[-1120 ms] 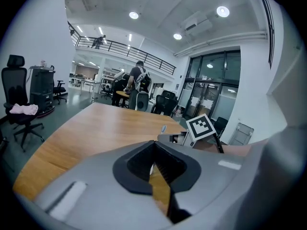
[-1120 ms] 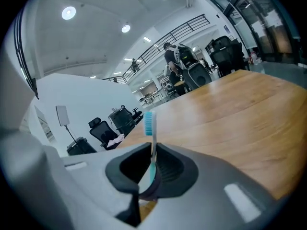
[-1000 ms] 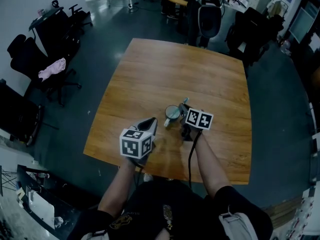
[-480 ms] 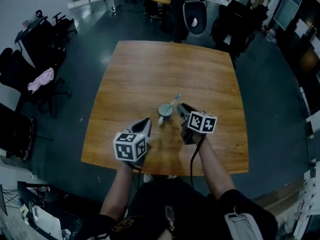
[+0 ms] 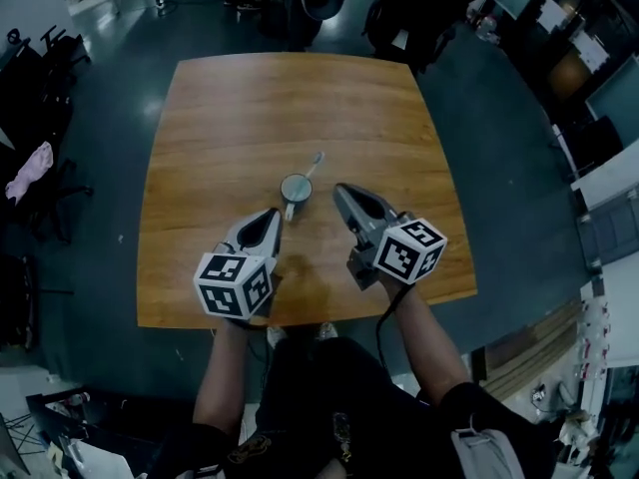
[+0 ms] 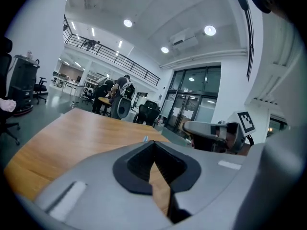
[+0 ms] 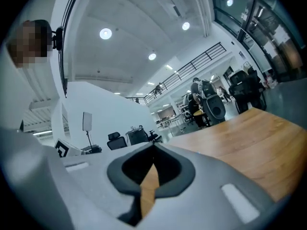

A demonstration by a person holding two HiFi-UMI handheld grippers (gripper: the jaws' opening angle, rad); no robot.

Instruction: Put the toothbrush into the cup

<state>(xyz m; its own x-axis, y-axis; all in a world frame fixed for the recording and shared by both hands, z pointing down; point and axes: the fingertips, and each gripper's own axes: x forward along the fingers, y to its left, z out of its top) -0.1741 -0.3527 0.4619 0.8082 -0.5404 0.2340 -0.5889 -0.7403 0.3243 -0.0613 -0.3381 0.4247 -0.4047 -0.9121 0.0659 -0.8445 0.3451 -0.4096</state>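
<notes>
The slim, pale toothbrush (image 5: 314, 163) stands in the grey cup (image 5: 296, 189) at frame centre, its long axis leaning toward the upper right. The left gripper (image 5: 272, 215) and right gripper (image 5: 339, 190) both have their jaws together, holding nothing.

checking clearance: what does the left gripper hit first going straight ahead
Most likely the cup holding the toothbrush, just ahead of the left gripper; its height over the table is unclear.
</notes>
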